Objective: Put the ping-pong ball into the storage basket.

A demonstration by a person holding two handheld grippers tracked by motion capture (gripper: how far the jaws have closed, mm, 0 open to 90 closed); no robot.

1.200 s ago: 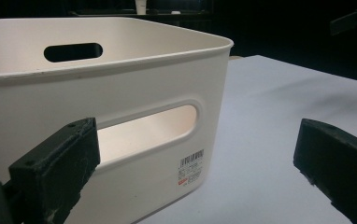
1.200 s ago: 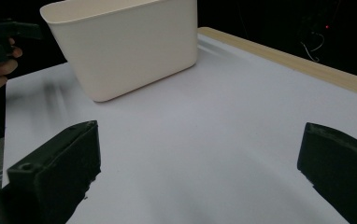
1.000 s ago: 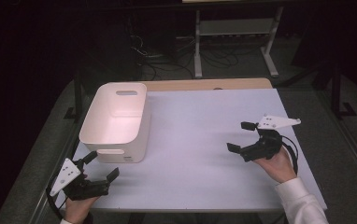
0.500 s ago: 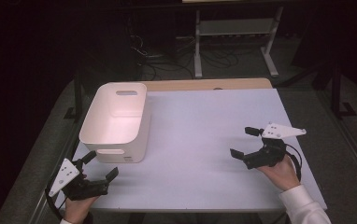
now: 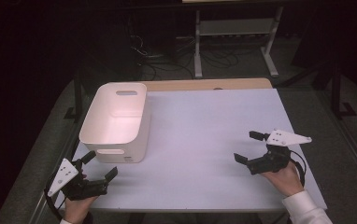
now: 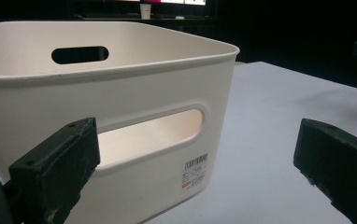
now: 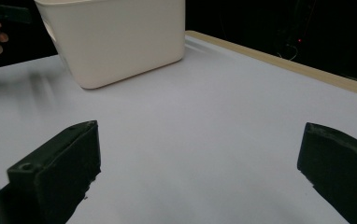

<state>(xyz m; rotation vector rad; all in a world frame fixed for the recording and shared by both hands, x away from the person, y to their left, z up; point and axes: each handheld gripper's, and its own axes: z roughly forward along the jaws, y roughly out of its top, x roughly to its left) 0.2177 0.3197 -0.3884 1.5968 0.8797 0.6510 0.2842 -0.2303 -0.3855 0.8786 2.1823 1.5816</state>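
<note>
Left hand-held gripper, jaws wide apart and empty, sits just before the white bin, facing its near handle slot. Right hand-held gripper, likewise spread and empty, lies well apart across the worktop.

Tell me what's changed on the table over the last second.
The right gripper has drawn back toward the person's near edge of the table and a little to the right, jaws open and holding nothing. The left gripper has stayed at the near left corner, also open. The white bin has not moved, and neither gripper touches it.
</note>
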